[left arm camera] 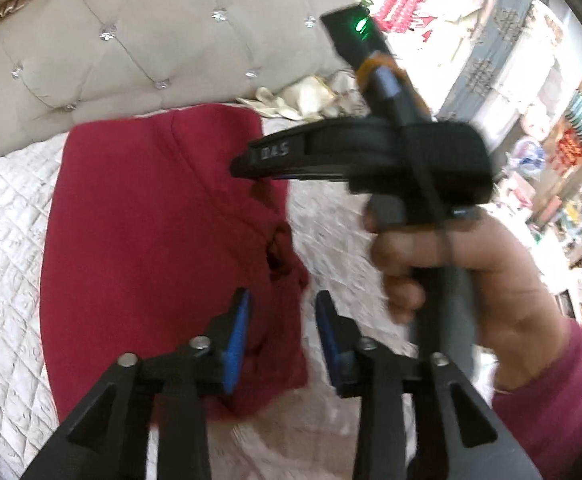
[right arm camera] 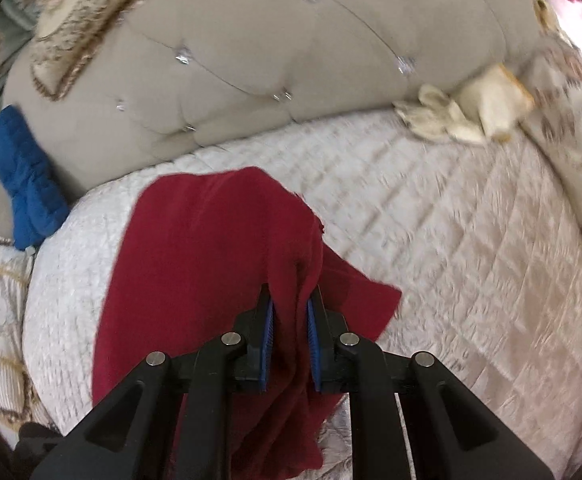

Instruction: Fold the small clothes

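Note:
A dark red garment (left arm camera: 159, 240) lies on the white quilted bed (left arm camera: 7, 280). My left gripper (left arm camera: 283, 308) is open and empty, above the garment's right edge. The right gripper's body (left arm camera: 371, 152) shows in the left wrist view, held by a hand over the garment's right side; its fingertips are hidden there. In the right wrist view my right gripper (right arm camera: 290, 304) is shut on a bunched fold of the red garment (right arm camera: 211, 248), which drapes down between the blue pads (right arm camera: 269, 320).
A beige tufted headboard (right arm camera: 271, 52) stands behind the bed (right arm camera: 431, 208). Cream cloth (right arm camera: 463, 108) lies at the back right. A blue garment (right arm camera: 23, 184) sits at the left by the headboard. Cluttered shelves (left arm camera: 551, 168) are far right.

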